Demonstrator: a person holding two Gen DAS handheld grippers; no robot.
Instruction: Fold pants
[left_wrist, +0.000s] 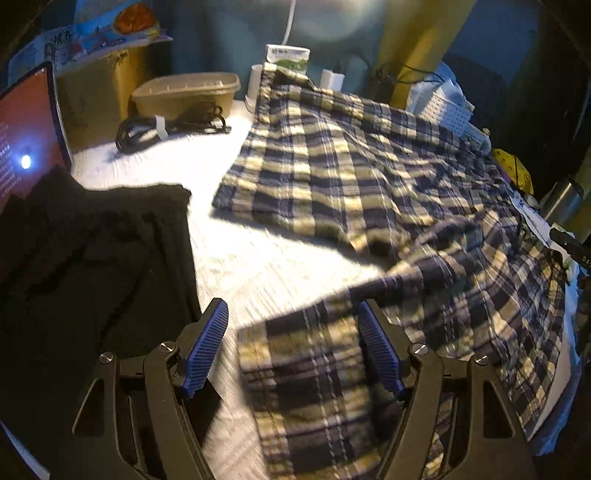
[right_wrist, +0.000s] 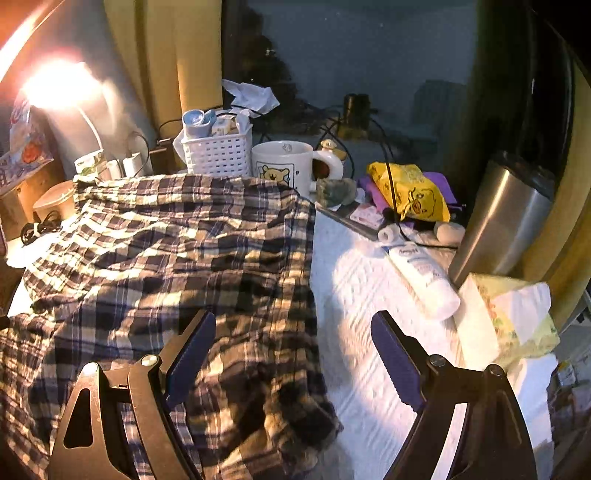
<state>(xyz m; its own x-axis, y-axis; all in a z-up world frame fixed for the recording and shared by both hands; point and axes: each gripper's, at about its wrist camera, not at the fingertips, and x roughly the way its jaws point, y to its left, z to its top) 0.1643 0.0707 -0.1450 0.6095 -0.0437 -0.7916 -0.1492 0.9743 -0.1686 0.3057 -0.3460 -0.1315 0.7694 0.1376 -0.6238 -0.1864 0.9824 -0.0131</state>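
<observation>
Both grippers hang over the near edge of the bed with nothing pinched. Starting at the left, the left gripper (left_wrist: 293, 350) has its jaws spread wide, one blue pad over bare white sheet (left_wrist: 258, 266) and the other over the near leg hem of the pants (left_wrist: 369, 192), with plaid cloth showing below and between them but no pad pressing on it. Left of it lies a black garment (left_wrist: 92, 258), apart from the pants. Further right, the right gripper (right_wrist: 293, 354) is spread just as wide, its left pad above the pants (right_wrist: 166, 240) and its right pad above bare sheet (right_wrist: 354, 288), straddling the cloth's right edge, where the fabric bunches into a dark rumple. The pants lie opened out across the middle of the bed, both legs running away to the far left and the near part rumpled; no crease or doubled layer shows. Clutter crowds the far and right edges: a basket (right_wrist: 218, 155), a mug (right_wrist: 284, 162), a white tube (right_wrist: 424, 280). Judging from this, folding has not begun: grasping, smoothing and every fold remain, and the next move is probably a pinch at each near edge.
</observation>
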